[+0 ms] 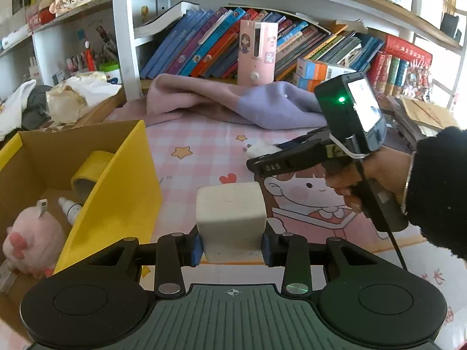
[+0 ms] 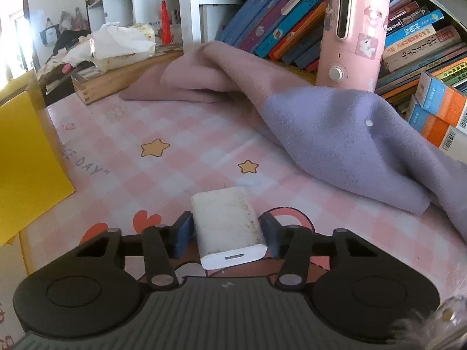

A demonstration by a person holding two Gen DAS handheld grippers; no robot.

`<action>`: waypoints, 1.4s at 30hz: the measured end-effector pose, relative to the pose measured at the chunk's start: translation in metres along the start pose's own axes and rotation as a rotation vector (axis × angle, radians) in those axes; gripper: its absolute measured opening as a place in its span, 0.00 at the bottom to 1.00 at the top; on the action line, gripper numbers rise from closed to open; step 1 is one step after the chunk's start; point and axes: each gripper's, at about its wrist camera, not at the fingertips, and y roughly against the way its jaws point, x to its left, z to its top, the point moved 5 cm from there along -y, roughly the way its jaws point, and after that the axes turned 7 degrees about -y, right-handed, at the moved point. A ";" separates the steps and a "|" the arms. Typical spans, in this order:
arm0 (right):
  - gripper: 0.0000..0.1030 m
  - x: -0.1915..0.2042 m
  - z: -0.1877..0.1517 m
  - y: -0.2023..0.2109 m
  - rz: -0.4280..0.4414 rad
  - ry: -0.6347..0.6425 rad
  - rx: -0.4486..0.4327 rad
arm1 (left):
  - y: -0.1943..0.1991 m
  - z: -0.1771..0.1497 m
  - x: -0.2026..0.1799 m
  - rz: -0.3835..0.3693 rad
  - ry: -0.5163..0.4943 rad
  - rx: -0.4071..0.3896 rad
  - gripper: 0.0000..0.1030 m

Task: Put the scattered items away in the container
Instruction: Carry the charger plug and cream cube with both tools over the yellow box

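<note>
My left gripper (image 1: 230, 246) is shut on a dirty white block (image 1: 230, 213), its blue pads pressing both sides, just right of the yellow cardboard box (image 1: 122, 180). Inside the box lie a yellow tape roll (image 1: 92, 169), a small white bottle (image 1: 70, 208) and a pink plush toy (image 1: 32, 239). My right gripper (image 2: 227, 233) is shut on a white USB charger (image 2: 226, 221), port end facing the camera. In the left wrist view the right gripper (image 1: 256, 159) hangs over the pink checked table mat with the charger (image 1: 261, 148) at its tip. The box's yellow flap (image 2: 26, 157) shows at left.
A pink and purple towel (image 2: 335, 134) lies crumpled at the back of the mat. Behind it stand a pink cylindrical device (image 2: 350, 35) and a shelf of leaning books (image 1: 204, 43). Orange-blue cartons (image 2: 437, 108) sit at right, a wooden tray (image 2: 116, 78) at back left.
</note>
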 end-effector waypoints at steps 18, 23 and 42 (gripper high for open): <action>0.40 0.019 -0.029 0.130 -0.103 -0.104 -0.106 | 0.037 0.000 -0.023 -0.156 -0.094 -0.093 0.34; 0.40 0.030 -0.042 0.179 -0.154 -0.133 -0.147 | 0.051 -0.008 -0.028 -0.204 -0.139 -0.106 0.34; 0.40 0.133 -0.114 0.296 -0.265 -0.369 -0.166 | 0.125 -0.041 -0.013 -0.389 -0.220 -0.168 0.34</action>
